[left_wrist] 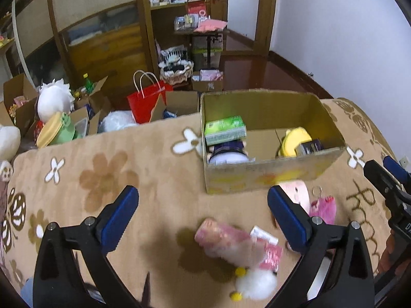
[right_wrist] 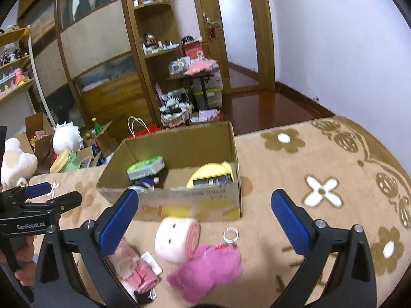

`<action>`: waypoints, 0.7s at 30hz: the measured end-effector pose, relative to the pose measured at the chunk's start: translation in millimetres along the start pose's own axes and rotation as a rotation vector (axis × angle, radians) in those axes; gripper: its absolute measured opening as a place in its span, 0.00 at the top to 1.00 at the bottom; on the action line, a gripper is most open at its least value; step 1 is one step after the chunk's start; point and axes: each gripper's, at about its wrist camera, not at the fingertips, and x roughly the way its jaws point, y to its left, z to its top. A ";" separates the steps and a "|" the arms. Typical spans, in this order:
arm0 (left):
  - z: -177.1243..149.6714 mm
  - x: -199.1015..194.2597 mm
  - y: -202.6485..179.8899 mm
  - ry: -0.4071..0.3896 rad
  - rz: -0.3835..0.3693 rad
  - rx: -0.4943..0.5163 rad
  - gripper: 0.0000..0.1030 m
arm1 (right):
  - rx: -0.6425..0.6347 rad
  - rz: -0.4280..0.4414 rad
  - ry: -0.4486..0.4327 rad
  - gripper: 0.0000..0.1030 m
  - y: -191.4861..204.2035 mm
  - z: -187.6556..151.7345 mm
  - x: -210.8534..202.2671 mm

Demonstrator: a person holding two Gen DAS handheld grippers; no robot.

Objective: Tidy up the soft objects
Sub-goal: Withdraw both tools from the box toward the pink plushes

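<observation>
**Both grippers spread above soft toys on the flowered blanket**

The left hand-held gripper (left_wrist: 203, 214) hangs with its blue-padded fingers wide apart and nothing between them. Below it on the beige flowered blanket (left_wrist: 128, 169) lies a pink wrapped roll (left_wrist: 226, 241), blurred, with a small white fluffy toy (left_wrist: 257, 286) bearing yellow pom-poms just beside its near end.

The right hand-held gripper (right_wrist: 204, 218) is likewise spread and holds nothing. Under it lie a pale pink roll-shaped plush with a face (right_wrist: 177, 238) and, touching its near side, a bright pink plush (right_wrist: 208, 272). A small clear ring (right_wrist: 230, 234) rests just beside both. The pink wrapped roll shows again to the left, partly behind the gripper's left finger.

A cardboard box (right_wrist: 179, 202) stands open on the blanket just beyond the toys, toward the blanket's far edge. Inside it, at the left end, a green tissue pack (right_wrist: 146, 167) sits on top of a doll in dark clothes (right_wrist: 147, 181); at the right end are a yellow plush (right_wrist: 210, 172) and a dark container (right_wrist: 213, 181) against it.

Past the blanket's far edge, on the floor, stand a red paper bag (left_wrist: 145, 101), open cartons and a white plush (left_wrist: 54, 101).
</observation>
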 end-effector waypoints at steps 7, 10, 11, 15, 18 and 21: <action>-18.6 -1.9 -2.4 0.044 -0.006 -0.004 0.03 | 0.015 0.004 0.058 0.00 1.3 -16.9 -5.9; -23.9 3.4 -3.9 0.067 -0.012 -0.005 0.03 | 0.025 -0.005 0.085 0.00 1.5 -25.1 -5.8; -25.6 6.2 -5.3 0.075 -0.011 -0.003 0.03 | 0.030 -0.007 0.094 0.00 1.1 -27.5 -4.9; -32.8 17.5 -9.3 0.113 -0.023 -0.008 0.03 | 0.051 -0.013 0.124 0.00 -1.5 -36.5 0.5; -37.3 25.6 -9.9 0.132 -0.017 -0.032 0.03 | 0.062 -0.024 0.146 0.00 -2.6 -40.3 6.8; -41.2 34.9 -11.0 0.147 -0.030 -0.058 0.03 | 0.077 -0.026 0.161 0.00 -5.7 -44.3 13.3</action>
